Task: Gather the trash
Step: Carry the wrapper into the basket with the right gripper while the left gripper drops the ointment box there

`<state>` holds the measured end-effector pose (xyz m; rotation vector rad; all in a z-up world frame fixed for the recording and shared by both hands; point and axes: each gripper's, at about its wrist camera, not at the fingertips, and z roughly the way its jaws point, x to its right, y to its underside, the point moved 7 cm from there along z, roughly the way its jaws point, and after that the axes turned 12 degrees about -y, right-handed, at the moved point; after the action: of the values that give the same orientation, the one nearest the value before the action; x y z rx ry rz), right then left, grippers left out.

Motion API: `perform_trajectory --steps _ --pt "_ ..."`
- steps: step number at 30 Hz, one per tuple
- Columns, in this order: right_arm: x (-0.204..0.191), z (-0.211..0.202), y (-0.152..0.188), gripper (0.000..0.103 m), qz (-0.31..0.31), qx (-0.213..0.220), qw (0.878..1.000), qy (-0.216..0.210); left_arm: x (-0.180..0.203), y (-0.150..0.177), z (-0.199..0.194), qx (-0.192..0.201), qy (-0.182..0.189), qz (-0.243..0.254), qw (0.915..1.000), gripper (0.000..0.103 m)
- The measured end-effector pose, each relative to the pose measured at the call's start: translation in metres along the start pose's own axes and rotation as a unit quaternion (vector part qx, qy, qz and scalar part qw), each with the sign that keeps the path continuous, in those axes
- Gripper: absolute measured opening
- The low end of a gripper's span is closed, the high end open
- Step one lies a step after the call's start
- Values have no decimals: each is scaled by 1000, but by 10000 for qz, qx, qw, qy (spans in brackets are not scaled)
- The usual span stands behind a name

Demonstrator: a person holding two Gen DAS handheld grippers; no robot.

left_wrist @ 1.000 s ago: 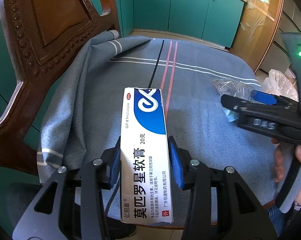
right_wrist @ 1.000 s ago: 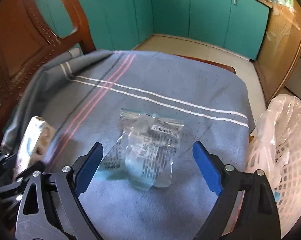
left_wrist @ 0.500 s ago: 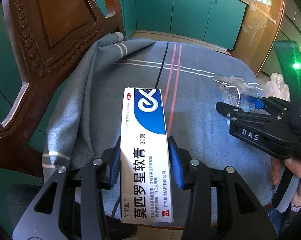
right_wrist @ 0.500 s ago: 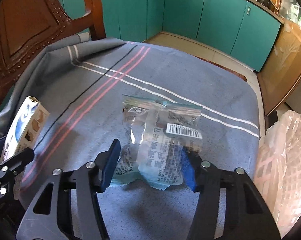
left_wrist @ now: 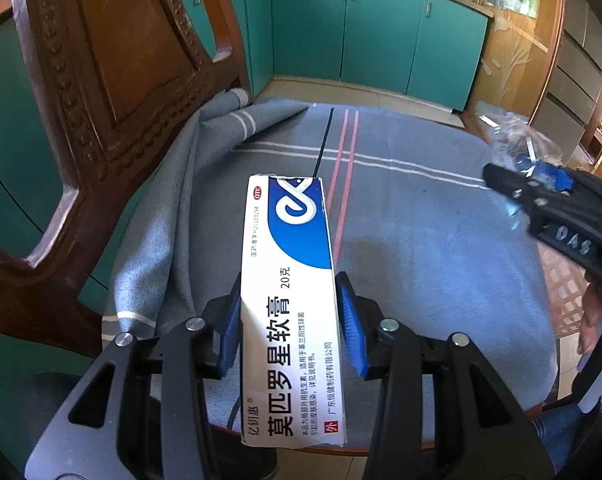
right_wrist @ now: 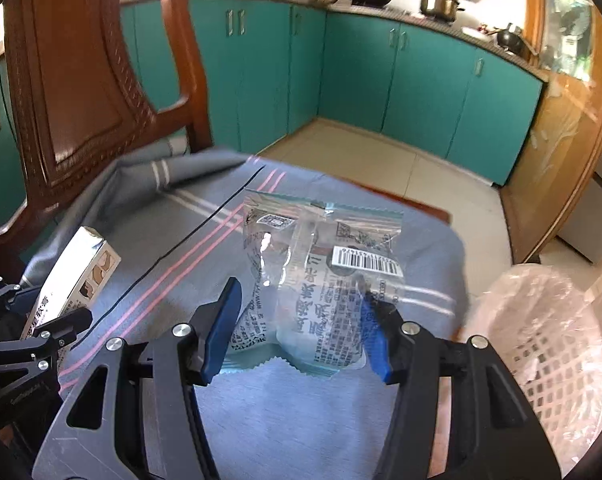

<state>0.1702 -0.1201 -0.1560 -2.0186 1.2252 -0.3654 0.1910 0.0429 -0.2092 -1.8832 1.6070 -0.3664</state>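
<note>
My left gripper [left_wrist: 288,320] is shut on a white and blue ointment box [left_wrist: 291,280] and holds it above the grey-blue tablecloth [left_wrist: 421,260]. The box also shows in the right wrist view [right_wrist: 77,276], at the left. My right gripper [right_wrist: 299,324] is shut on a clear plastic wrapper [right_wrist: 321,276] with a barcode and holds it lifted above the cloth. In the left wrist view the right gripper [left_wrist: 541,192] is at the right edge with the wrapper [left_wrist: 517,140] sticking up from it.
A white mesh trash basket [right_wrist: 541,344] lined with a plastic bag stands beside the table's right edge. A carved wooden chair [left_wrist: 101,100] stands at the table's left. Teal cabinets [right_wrist: 381,64] line the far wall.
My right gripper closed on the wrapper and lifted it off the cloth, tilting up and to the right. My left gripper kept hold of the box and rose slightly.
</note>
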Motion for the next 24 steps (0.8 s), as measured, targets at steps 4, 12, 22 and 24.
perform_trajectory --steps 4,12,22,24 --pt "26 -31 -3 56 214 283 9993 154 10 -5 -12 153 67 49 9998 44" --pt "113 -100 28 56 1050 679 9898 683 68 -20 -42 490 537 452 9963 44" --pt "162 -132 77 56 1280 465 9839 1157 176 -37 -94 990 1344 1184 9788 44" --pt "166 -125 86 57 1312 248 9843 1152 194 -36 -101 1026 1453 1297 9755 44"
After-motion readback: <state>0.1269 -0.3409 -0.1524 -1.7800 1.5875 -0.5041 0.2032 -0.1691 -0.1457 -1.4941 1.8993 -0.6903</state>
